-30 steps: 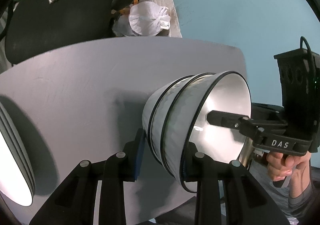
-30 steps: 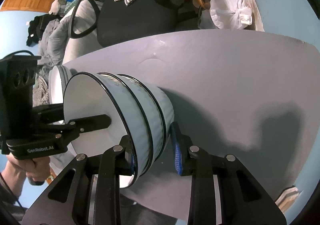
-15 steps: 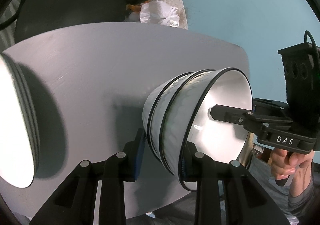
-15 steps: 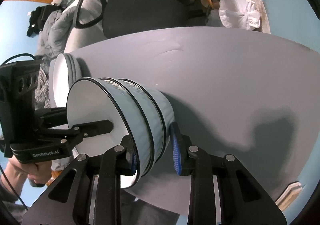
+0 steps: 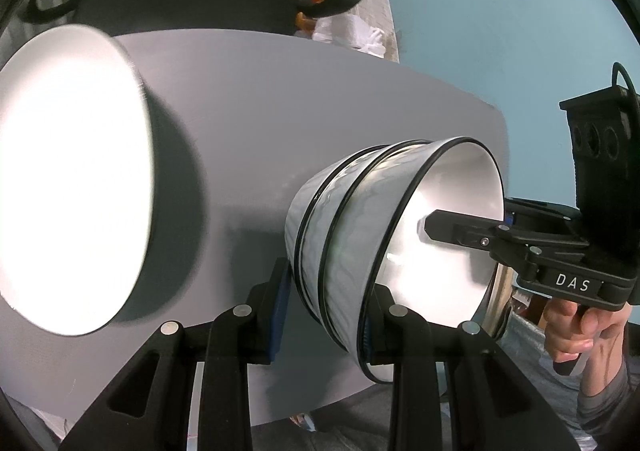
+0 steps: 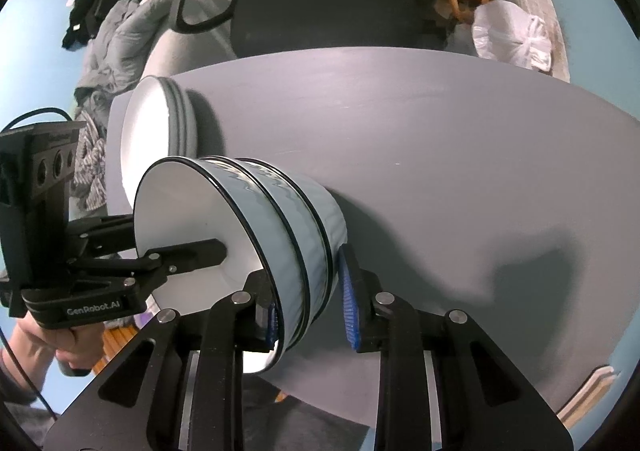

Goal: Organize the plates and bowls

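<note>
Bowls, three nested in one stack, hang above the grey tabletop, gripped from both sides: the left claw pinches the wall near its rim, one finger inside the top bowl and one outside, and the right claw does the same on the opposite side, both narrowly closed on the stack of bowls. To carry this well, I judge both hands should travel together at one pace and keep the rim level, since uneven pull could twist the stack or let a smooth glazed wall slip. Setting it down on bare tabletop just right of the plate stack, which sits at the left edge, seems the sensible goal. Each bowl is white inside, pale blue outside with a wavy ribbed pattern, and edged with a thin dark rim.
</note>
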`<state>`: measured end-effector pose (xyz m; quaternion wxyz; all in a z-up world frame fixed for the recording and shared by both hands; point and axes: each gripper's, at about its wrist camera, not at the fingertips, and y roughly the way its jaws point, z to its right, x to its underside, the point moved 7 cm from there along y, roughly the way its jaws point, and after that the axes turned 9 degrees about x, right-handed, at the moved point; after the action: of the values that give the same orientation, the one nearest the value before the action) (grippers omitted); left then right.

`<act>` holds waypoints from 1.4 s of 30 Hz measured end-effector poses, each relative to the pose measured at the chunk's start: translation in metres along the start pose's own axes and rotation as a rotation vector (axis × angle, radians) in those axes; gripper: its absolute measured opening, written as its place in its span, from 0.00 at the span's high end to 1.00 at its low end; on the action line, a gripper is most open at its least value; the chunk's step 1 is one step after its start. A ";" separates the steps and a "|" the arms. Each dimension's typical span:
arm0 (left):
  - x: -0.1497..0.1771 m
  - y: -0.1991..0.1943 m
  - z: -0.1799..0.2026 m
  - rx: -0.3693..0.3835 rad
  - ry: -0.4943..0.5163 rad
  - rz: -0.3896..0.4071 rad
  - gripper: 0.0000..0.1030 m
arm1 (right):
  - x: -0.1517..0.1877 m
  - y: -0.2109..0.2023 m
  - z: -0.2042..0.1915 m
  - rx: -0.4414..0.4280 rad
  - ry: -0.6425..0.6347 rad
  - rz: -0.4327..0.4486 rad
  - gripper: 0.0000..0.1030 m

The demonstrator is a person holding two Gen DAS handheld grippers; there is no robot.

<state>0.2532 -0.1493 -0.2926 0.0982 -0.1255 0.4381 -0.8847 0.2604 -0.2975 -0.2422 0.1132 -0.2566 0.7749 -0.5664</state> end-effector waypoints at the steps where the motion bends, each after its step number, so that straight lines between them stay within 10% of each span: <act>1: 0.001 -0.003 -0.002 0.002 -0.005 0.003 0.72 | -0.001 0.001 -0.002 0.000 -0.003 0.001 0.75; 42: 0.023 -0.139 -0.138 -0.020 -0.154 0.195 0.72 | -0.070 0.020 -0.171 0.017 -0.227 0.041 0.76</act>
<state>0.1801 0.0303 -0.2587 0.2158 -0.1509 0.4481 -0.8544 0.2342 -0.1164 -0.2117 0.2141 -0.3020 0.7573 -0.5380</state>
